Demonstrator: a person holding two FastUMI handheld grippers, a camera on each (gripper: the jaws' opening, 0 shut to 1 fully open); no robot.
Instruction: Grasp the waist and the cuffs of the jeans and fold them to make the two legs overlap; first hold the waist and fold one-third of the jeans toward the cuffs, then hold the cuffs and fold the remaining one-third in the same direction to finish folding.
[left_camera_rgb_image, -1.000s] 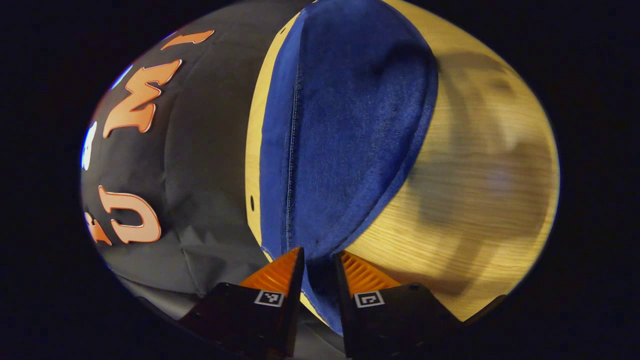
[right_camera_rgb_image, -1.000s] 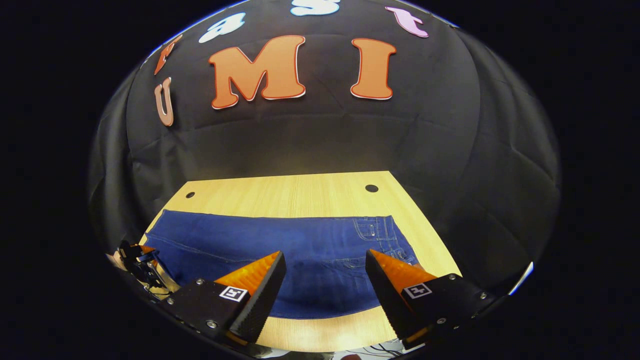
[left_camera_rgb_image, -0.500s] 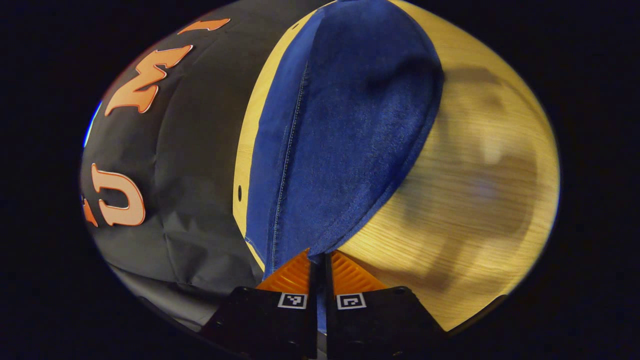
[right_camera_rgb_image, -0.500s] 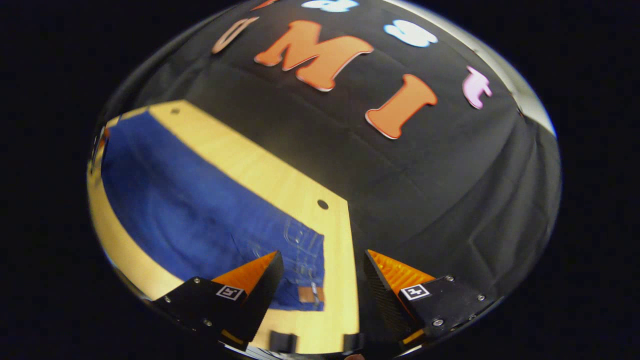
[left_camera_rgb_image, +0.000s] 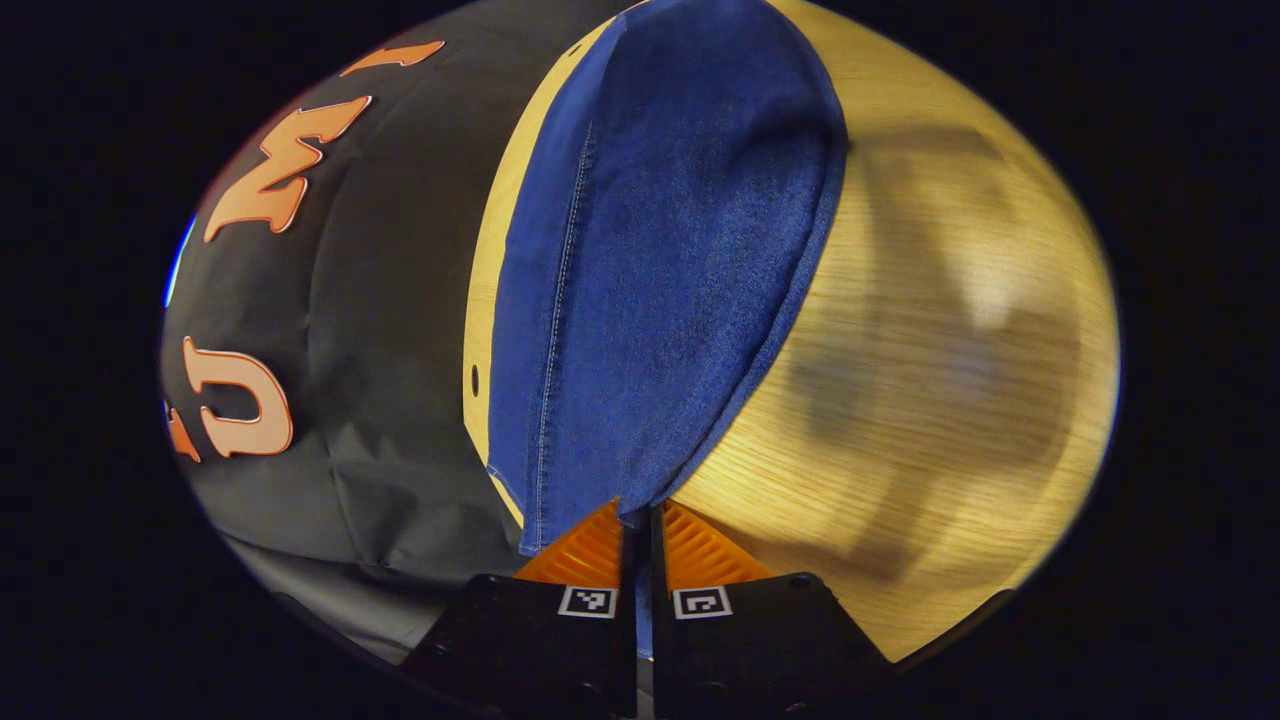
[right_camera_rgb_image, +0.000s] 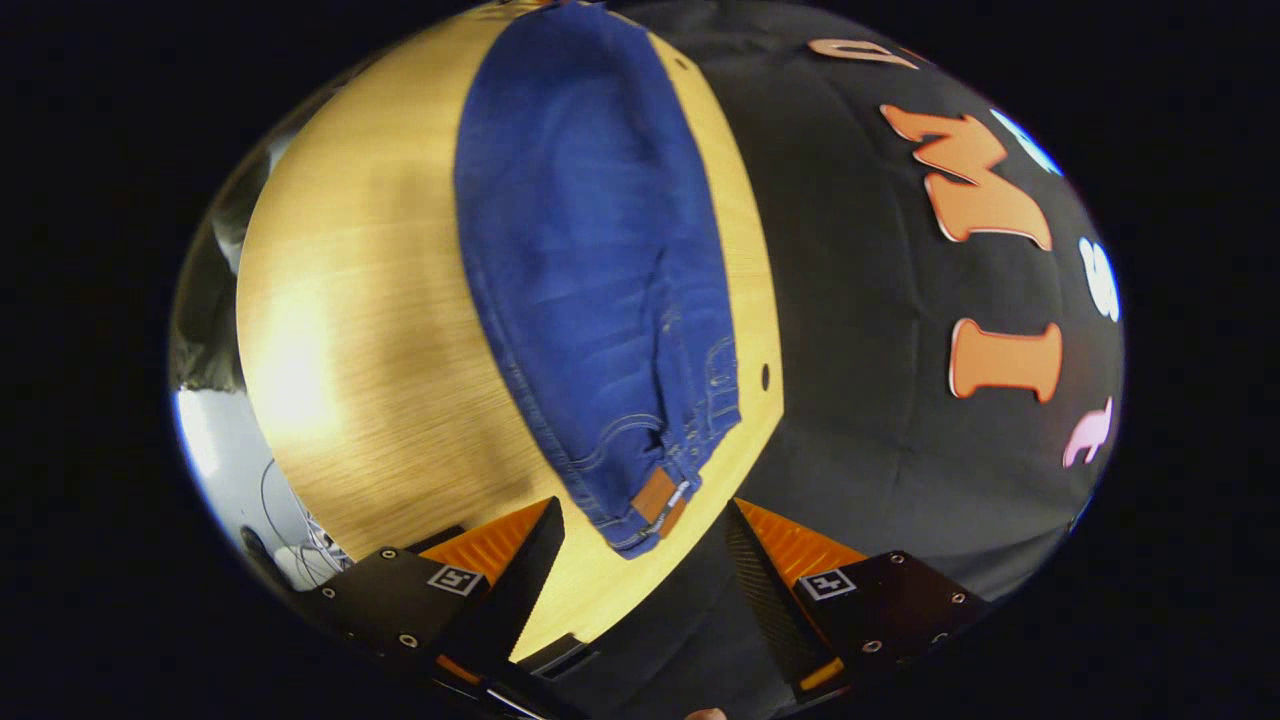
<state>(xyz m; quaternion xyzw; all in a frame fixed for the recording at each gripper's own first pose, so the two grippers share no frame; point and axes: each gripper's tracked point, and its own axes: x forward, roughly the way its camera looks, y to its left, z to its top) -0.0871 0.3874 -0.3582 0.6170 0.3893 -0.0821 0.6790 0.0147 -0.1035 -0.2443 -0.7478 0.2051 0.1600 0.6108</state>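
Dark blue jeans (left_camera_rgb_image: 660, 280) lie flat along the wooden table (left_camera_rgb_image: 930, 330), legs overlapped. In the left gripper view my left gripper (left_camera_rgb_image: 636, 520) is shut on the cuff end of the jeans, cloth pinched between both fingers. In the right gripper view the jeans (right_camera_rgb_image: 590, 260) stretch away from me, the waist with its brown patch (right_camera_rgb_image: 660, 498) nearest. My right gripper (right_camera_rgb_image: 640, 535) hangs open just short of the waist, its fingers either side of the waistband and apart from it.
The table's far edge runs beside the jeans, with a small hole (right_camera_rgb_image: 765, 378) near the waist and another hole (left_camera_rgb_image: 474, 380) near the cuffs. Bare table (right_camera_rgb_image: 340, 340) lies on the near side. Cables (right_camera_rgb_image: 300, 520) hang below the table's corner.
My left gripper closed on the cuff and has stayed shut. My right gripper swung round from facing the wall to point along the jeans at the waist, still open.
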